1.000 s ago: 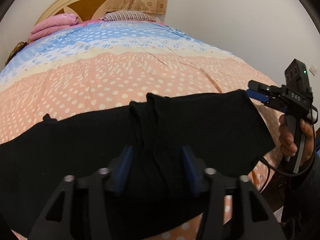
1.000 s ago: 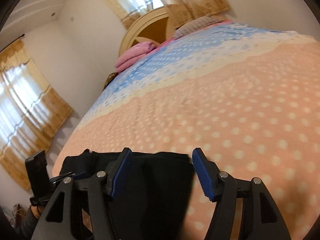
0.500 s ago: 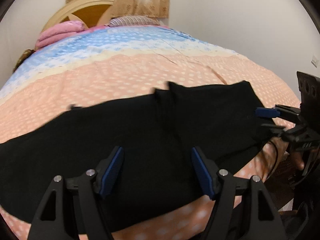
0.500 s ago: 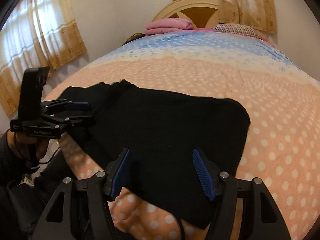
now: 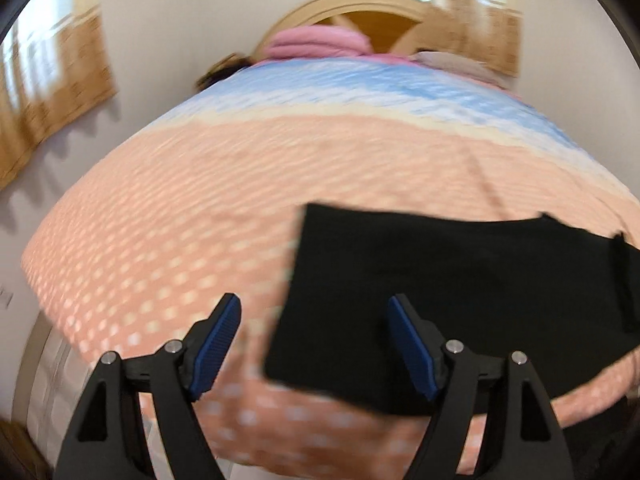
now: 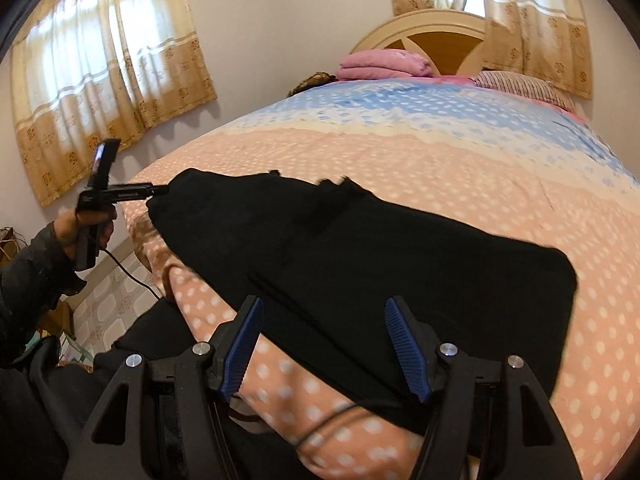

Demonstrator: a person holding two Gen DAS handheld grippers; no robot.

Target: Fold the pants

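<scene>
Bed: the wide bed under a peach, cream and blue dotted cover [image 6: 460, 168] fills the middle of both your views, its edge running along the lower left of the right wrist view.
Pants: the black fabric pants [image 6: 360, 264] lie flat on that cover near its edge, a long dark band from centre left to right of the right wrist view; in the blurred left wrist view their squared end [image 5: 440, 288] sits lower right.
Curtains: beige patterned curtains [image 6: 108, 80] hang upper left in the right wrist view.
Headboard: a cream arched wooden headboard [image 6: 424, 32] stands at top centre, with a folded pink blanket [image 6: 380, 65] just below it.
Your left gripper [image 5: 316, 344]: its jaws have just been opening and now stand wide, over the pants' end edge, nothing pinched; it also shows at centre left of the right wrist view [image 6: 160, 191], tips beside the pants' far end.
Your right gripper [image 6: 324, 350]: jaws apart above the pants, blue pads clear of the cloth.
</scene>
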